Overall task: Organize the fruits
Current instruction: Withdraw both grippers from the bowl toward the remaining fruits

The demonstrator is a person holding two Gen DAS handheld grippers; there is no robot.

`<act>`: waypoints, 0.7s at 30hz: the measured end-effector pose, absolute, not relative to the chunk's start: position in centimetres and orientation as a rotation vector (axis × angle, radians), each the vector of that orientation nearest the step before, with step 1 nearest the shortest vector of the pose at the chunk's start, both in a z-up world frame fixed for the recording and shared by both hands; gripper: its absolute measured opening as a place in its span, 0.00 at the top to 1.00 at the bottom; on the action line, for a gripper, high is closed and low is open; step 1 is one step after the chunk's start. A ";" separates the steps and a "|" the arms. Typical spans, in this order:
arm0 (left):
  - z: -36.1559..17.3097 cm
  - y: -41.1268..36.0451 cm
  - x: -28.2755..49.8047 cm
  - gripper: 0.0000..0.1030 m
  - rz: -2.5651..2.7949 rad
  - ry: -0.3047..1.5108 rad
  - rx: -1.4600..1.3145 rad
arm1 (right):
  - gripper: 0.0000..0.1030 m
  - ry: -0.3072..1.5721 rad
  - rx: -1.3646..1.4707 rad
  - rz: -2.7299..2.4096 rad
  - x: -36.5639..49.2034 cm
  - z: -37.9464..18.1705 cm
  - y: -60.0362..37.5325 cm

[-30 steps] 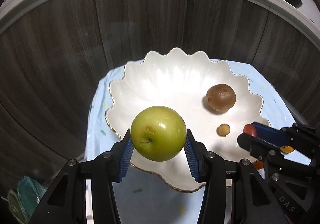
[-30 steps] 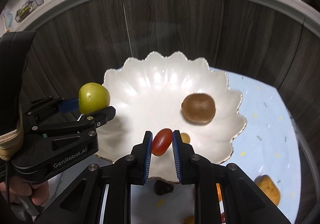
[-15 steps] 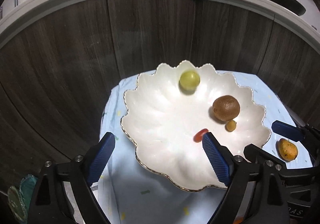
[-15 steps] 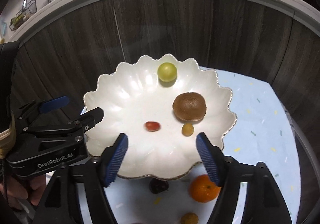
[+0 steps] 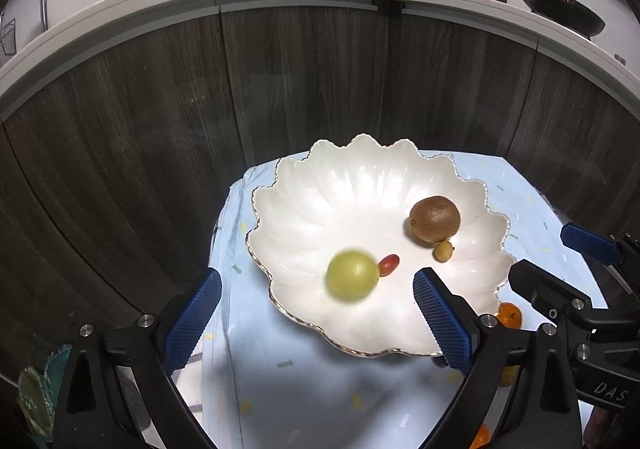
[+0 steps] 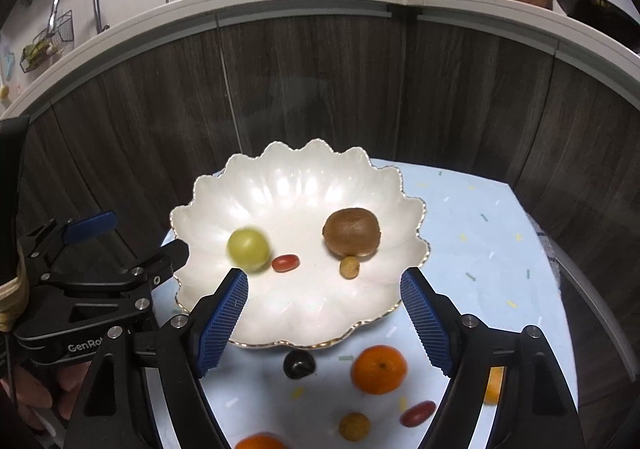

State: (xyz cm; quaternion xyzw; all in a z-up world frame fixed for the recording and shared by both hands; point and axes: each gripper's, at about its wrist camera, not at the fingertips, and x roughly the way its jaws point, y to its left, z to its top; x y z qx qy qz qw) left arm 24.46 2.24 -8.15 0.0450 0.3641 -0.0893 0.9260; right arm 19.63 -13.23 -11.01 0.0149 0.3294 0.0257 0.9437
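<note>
While both sets of jaws are opening with nothing between them, the fruit they carried a second ago now lies in the white scalloped bowl (image 5: 460, 177): the left gripper (image 5: 316, 317) had been clamped on the green apple (image 5: 352, 275), the right gripper (image 6: 324, 313) on the red grape tomato (image 6: 285, 263), and both pieces have been let go. Half a second back the apple was at the bowl's far rim; now it shows blurred, just ahead of the left gripper's blue pads and beside the tomato, so I judge it is rolling and has not come to rest. Further ahead and to the right in the bowl sit the brown kiwi (image 5: 435, 219) and a small tan fruit (image 5: 444, 251) touching it.

Seen from the right gripper, more fruit waits on the pale blue cloth (image 6: 480, 241) below the bowl's near edge, between and under the fingers: a dark plum-like fruit (image 6: 299, 364), an orange mandarin (image 6: 379, 369), a second red tomato (image 6: 418, 413), a small yellow-brown fruit (image 6: 354, 426) and another orange one (image 6: 260, 442) at the frame's bottom edge.

Four pieces are in, then, and several are left; both grippers are free to fetch the next ones
</note>
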 end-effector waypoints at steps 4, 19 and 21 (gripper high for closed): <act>-7.4 1.9 23.4 0.03 -0.184 0.734 0.091 | 0.23 0.656 0.041 0.047 18.7 -10.5 -13.7; -6.1 0.5 20.4 0.01 -0.194 0.715 0.098 | 0.23 0.639 0.064 0.029 15.8 -9.9 -15.7; -6.0 0.1 20.0 0.01 -0.199 0.714 0.104 | 0.23 0.638 0.070 0.022 15.5 -10.0 -16.2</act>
